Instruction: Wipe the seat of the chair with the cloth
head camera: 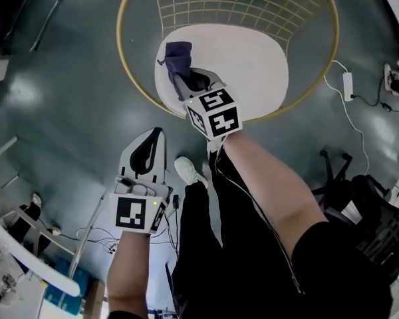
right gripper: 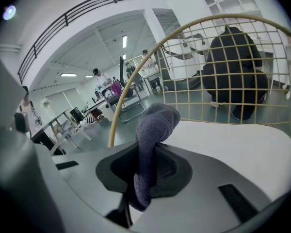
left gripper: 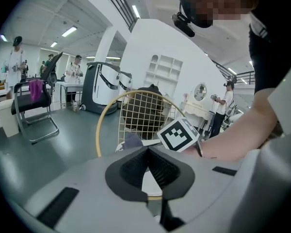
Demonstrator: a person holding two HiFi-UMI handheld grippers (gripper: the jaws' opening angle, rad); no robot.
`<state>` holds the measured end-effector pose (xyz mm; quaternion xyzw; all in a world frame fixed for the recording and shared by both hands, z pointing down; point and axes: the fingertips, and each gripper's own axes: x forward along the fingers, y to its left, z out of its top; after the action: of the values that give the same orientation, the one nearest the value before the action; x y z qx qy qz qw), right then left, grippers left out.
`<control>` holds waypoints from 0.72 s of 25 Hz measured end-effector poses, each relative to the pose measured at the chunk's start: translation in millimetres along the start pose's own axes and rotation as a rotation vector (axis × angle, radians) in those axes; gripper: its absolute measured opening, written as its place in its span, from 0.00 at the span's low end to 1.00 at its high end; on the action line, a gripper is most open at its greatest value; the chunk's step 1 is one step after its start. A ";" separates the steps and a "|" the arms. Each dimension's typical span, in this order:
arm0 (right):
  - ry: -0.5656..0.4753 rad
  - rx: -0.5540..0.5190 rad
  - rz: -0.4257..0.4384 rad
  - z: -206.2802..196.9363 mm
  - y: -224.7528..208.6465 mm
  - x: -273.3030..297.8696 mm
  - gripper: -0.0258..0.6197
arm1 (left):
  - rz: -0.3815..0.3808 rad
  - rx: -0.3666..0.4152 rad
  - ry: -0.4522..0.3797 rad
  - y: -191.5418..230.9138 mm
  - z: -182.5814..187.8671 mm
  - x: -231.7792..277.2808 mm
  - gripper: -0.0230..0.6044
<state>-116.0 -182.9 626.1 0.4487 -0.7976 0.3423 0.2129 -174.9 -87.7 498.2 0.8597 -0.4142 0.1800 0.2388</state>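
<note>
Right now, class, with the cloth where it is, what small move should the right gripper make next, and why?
Probably press the cloth down onto the seat and sweep it rightward. The right gripper is shut on the bunched cloth near the seat's left edge, and most of the white seat lies bare to its right. Whether the cloth touches the seat cannot be told.

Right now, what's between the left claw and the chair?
Only bare floor, seen in the head view. The left claw hangs short of the gold rim of the chair.
</note>
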 end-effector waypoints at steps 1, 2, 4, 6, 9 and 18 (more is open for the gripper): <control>0.001 0.005 0.020 0.8 5.3 7.4 0.13 | 0.004 -0.003 0.000 2.4 -1.0 1.1 0.06; 0.004 0.010 0.037 0.8 9.6 14.5 0.13 | 0.008 -0.007 0.000 4.6 -2.1 2.7 0.06; 0.014 0.023 0.062 -1.9 15.4 27.6 0.13 | 0.016 -0.013 0.001 8.4 -5.5 6.2 0.06; 0.031 0.035 0.074 -8.0 17.2 38.2 0.13 | 0.023 -0.022 0.001 11.0 -8.6 9.2 0.06; 0.060 0.037 0.060 -18.0 12.1 46.3 0.13 | 0.026 -0.033 0.000 12.0 -11.8 12.0 0.06; 0.077 -0.004 0.000 -26.0 -9.6 41.8 0.13 | 0.018 -0.035 0.007 5.9 -19.3 21.4 0.06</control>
<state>-128.1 -191.1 674.2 0.4348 -0.7895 0.3578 0.2443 -169.1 -93.5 526.4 0.8509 -0.4243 0.1781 0.2536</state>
